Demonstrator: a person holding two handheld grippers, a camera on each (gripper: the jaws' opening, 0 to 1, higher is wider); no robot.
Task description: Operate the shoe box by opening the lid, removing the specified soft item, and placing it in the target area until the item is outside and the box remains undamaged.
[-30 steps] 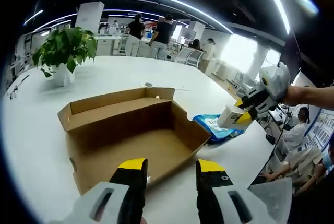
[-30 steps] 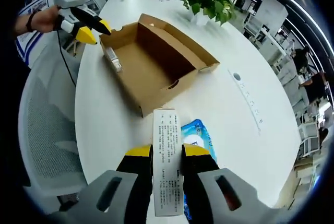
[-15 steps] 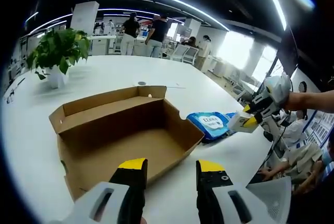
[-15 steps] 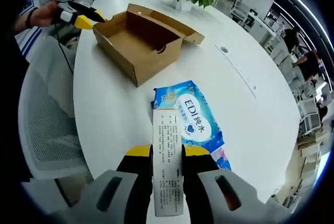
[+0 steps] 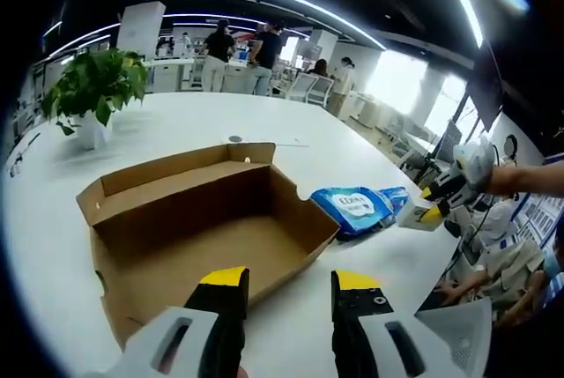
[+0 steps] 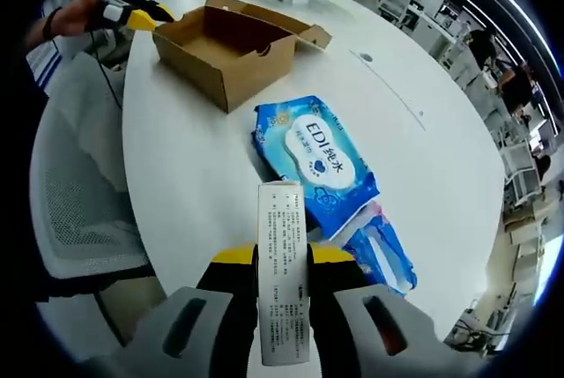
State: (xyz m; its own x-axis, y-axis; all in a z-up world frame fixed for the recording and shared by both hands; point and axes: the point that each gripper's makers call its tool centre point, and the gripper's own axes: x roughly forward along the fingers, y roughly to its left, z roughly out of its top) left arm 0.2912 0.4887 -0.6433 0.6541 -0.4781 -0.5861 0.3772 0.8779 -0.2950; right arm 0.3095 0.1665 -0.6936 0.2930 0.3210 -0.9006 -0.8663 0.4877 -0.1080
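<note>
Since a second ago your right gripper (image 6: pixel 282 259) has drawn back from the shoe box (image 6: pixel 225 48), its jaws clamped on a white printed carton (image 6: pixel 283 263). Your left gripper (image 5: pixel 291 283) stands with jaws apart, holding nothing, at the box's near edge. Box open, apparently undamaged, at upper left of the right gripper view. Blue wipes pack (image 6: pixel 322 162) lies outside it at frame centre; placing the carton seems to remain. White round table (image 6: pixel 185 184); potted plant (image 5: pixel 97 87); open-plan office beyond.
</note>
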